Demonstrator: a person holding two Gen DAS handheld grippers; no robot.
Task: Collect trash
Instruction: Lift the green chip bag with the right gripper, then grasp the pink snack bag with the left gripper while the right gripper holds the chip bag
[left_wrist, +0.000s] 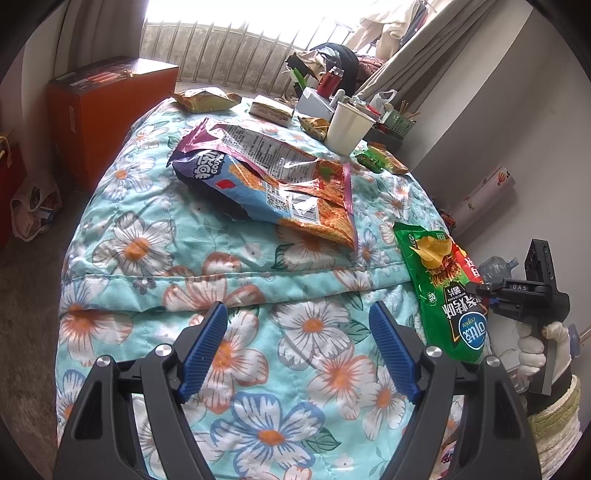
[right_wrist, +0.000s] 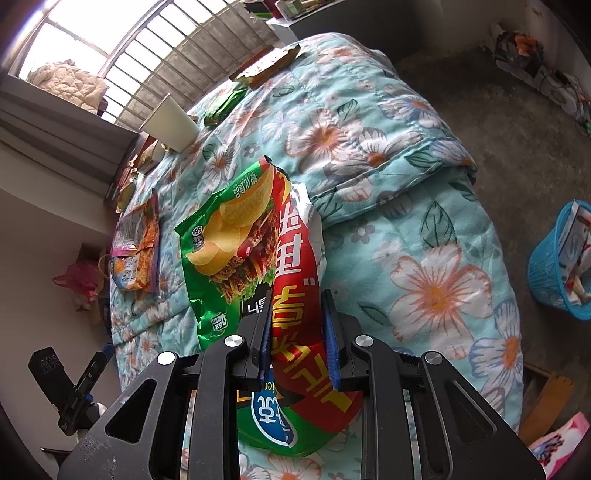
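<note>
On a floral quilt (left_wrist: 280, 332), a white paper cup (left_wrist: 347, 127) and a torn orange snack bag (left_wrist: 269, 177) lie beyond the left gripper (left_wrist: 298, 345), whose jaws are spread over bare fabric. Near the quilt's edge, the right gripper (right_wrist: 297, 341) clamps a crumpled green and red chip bag (right_wrist: 236, 236); a blue basket (right_wrist: 557, 266) sits on the floor.

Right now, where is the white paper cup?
In the left wrist view, the white paper cup stands at the far right of the floral quilt, beside the small green wrapper.
</note>
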